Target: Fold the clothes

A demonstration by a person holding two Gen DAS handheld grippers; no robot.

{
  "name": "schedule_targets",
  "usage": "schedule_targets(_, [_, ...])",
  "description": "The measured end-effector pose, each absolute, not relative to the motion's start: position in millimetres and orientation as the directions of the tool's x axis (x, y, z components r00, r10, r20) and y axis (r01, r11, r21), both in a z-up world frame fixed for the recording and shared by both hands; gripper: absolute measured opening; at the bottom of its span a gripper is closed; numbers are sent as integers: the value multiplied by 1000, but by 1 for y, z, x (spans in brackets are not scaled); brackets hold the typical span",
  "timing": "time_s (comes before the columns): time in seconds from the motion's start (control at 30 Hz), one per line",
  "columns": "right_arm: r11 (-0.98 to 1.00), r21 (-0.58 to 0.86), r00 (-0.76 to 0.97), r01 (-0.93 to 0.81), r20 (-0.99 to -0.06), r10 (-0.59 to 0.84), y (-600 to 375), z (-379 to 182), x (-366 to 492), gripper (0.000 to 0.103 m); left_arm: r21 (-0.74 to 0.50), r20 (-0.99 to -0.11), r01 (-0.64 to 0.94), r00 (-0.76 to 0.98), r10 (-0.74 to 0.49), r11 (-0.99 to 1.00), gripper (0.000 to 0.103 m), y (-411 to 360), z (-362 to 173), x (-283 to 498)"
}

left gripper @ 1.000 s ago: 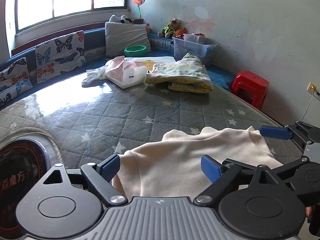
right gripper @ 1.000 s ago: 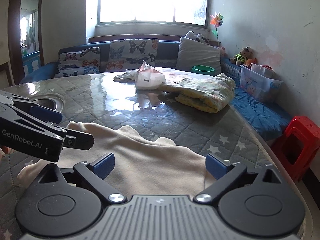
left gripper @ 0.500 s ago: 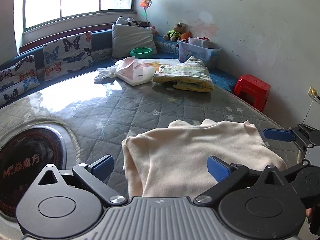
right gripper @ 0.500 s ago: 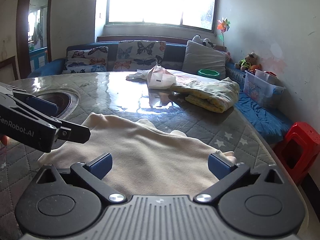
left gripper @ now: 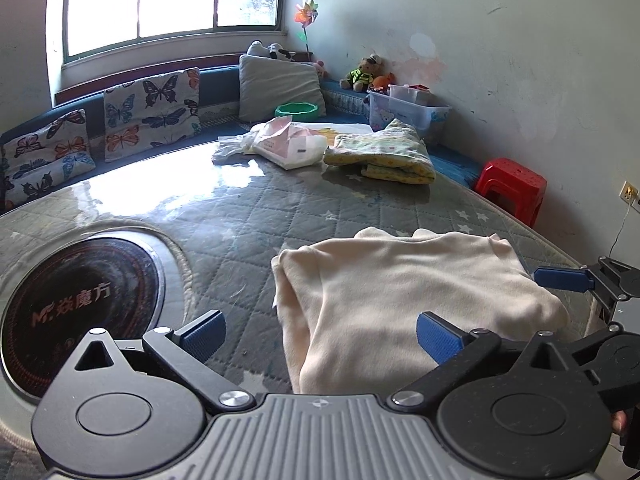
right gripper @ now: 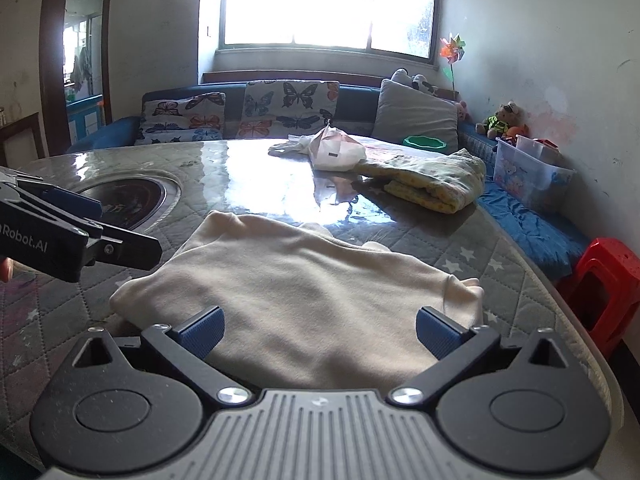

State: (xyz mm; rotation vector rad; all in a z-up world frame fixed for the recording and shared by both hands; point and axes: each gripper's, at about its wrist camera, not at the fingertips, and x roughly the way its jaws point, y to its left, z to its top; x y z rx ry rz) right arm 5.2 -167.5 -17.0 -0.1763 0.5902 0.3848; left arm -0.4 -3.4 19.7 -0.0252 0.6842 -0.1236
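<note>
A cream garment (left gripper: pixel 404 292) lies folded on the quilted grey table (left gripper: pixel 256 216), near its front edge; it also shows in the right wrist view (right gripper: pixel 304 292). My left gripper (left gripper: pixel 320 334) is open and empty, held just in front of the garment's left part. My right gripper (right gripper: pixel 320 330) is open and empty, held just in front of the garment's near edge. The right gripper's fingertips (left gripper: pixel 560 280) show at the right edge of the left wrist view. The left gripper's body (right gripper: pixel 60 236) shows at the left of the right wrist view.
A round black hob (left gripper: pixel 76 304) is set into the table at the left. At the far side lie a folded yellow-green blanket (left gripper: pixel 384 152) and a white-pink bag (left gripper: pixel 292 146). A red stool (left gripper: pixel 512 192) stands off the table's right edge. A blue bench with cushions (right gripper: pixel 288 108) runs behind.
Both grippers have drawn back and up from the garment, still open. More of the folded garment and the hob have come into view.
</note>
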Motion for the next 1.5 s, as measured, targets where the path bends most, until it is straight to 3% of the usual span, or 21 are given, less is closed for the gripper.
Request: schedule_targets(1.5, [904, -12, 741, -427, -578, 342, -158, -36, -40, 103, -15, -684, 66, 727, -58, 998, 103, -15, -5, -51])
